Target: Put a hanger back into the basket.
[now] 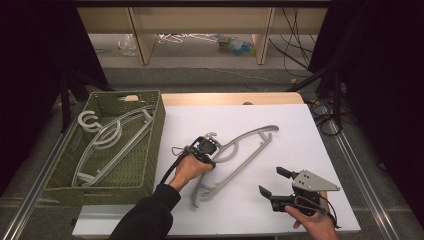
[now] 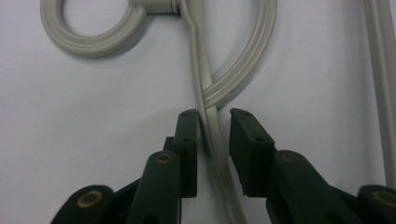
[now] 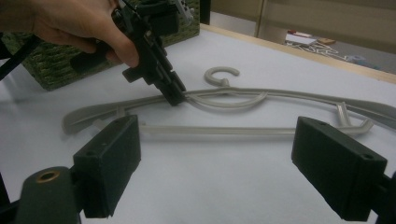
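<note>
A grey plastic hanger [image 1: 245,145] lies slantwise on the white table top [image 1: 300,125], hook toward the basket. My left gripper [image 1: 209,152] points down on it near the hook. In the left gripper view its black jaws [image 2: 214,114] straddle the hanger's thin arm [image 2: 212,140] just below the curved neck, shut on it. The right gripper view shows that same grip [image 3: 175,99] on the hanger [image 3: 280,95]. My right gripper [image 1: 273,181] rests near the front right edge, open, with nothing between its wide-set pads [image 3: 219,140].
A green woven basket [image 1: 156,140] stands at the table's left with several grey hangers [image 1: 110,140] inside. Its corner shows behind the left hand [image 3: 51,70]. Beyond the far edge is a floor with cables and clutter.
</note>
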`<state>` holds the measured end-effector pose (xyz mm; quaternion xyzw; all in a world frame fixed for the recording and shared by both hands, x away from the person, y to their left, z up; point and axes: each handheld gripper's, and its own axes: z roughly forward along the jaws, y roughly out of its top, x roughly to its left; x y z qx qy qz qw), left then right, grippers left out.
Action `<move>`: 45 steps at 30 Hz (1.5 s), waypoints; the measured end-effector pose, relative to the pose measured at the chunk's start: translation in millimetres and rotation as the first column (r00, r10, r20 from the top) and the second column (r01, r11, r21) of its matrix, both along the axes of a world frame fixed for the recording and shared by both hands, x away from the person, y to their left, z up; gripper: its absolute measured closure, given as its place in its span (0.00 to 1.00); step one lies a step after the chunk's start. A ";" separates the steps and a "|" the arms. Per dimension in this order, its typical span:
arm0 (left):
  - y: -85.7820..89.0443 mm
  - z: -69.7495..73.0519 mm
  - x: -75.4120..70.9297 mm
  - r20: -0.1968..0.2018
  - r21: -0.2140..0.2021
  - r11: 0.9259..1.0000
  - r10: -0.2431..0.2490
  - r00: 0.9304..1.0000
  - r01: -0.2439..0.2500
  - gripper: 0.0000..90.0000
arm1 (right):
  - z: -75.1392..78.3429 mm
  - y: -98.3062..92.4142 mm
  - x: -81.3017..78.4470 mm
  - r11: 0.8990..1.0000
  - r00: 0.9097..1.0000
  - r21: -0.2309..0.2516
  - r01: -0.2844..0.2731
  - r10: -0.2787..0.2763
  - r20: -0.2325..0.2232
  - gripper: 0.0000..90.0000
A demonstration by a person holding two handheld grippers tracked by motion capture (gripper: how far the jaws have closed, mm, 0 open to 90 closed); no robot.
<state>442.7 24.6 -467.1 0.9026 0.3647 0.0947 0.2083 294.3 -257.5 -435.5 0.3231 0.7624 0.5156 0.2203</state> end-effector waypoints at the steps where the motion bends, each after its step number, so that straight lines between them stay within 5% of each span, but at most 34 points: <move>1: -0.6 -0.8 -0.2 0.004 -0.017 1.000 0.009 1.000 -0.009 0.83 | 0.1 0.1 -0.1 1.000 1.000 0.000 0.004 -0.004 0.003 0.19; 11: 13.5 1.6 5.7 0.023 -0.082 0.996 0.030 0.999 -0.028 0.90 | 0.4 -1.2 -0.9 1.000 1.000 0.002 0.002 -0.002 -0.027 0.19; 16: 17.9 9.1 4.6 0.053 -0.109 0.994 0.027 0.998 -0.021 0.90 | 0.0 -0.6 -0.2 1.000 1.000 0.001 -0.001 0.001 -0.003 0.19; 24: 34.5 35.6 -3.5 0.123 -0.211 0.978 0.030 0.992 -0.004 0.90 | 0.1 -0.6 -0.3 1.000 1.000 0.005 0.006 -0.006 -0.020 0.19; 26: 37.1 38.6 -5.5 0.132 -0.217 0.976 0.035 0.991 -0.006 0.91 | -0.2 -0.7 0.3 1.000 1.000 0.000 0.001 -0.001 0.006 0.19; 29: 38.9 40.5 -8.6 0.140 -0.223 0.975 0.025 0.990 0.007 0.91 | 0.1 -0.4 -0.5 1.000 1.000 0.001 0.005 -0.005 -0.023 0.19; 38: 39.9 36.3 -14.9 0.148 -0.216 0.976 0.009 0.989 0.023 0.91 | -0.5 0.8 2.0 1.000 1.000 -0.009 -0.002 0.002 -0.019 0.19; 45: 42.5 34.8 -22.3 0.147 -0.231 0.973 0.006 0.989 0.029 0.91 | 3.3 -0.4 37.0 0.999 0.999 -0.048 -0.013 0.015 0.035 0.20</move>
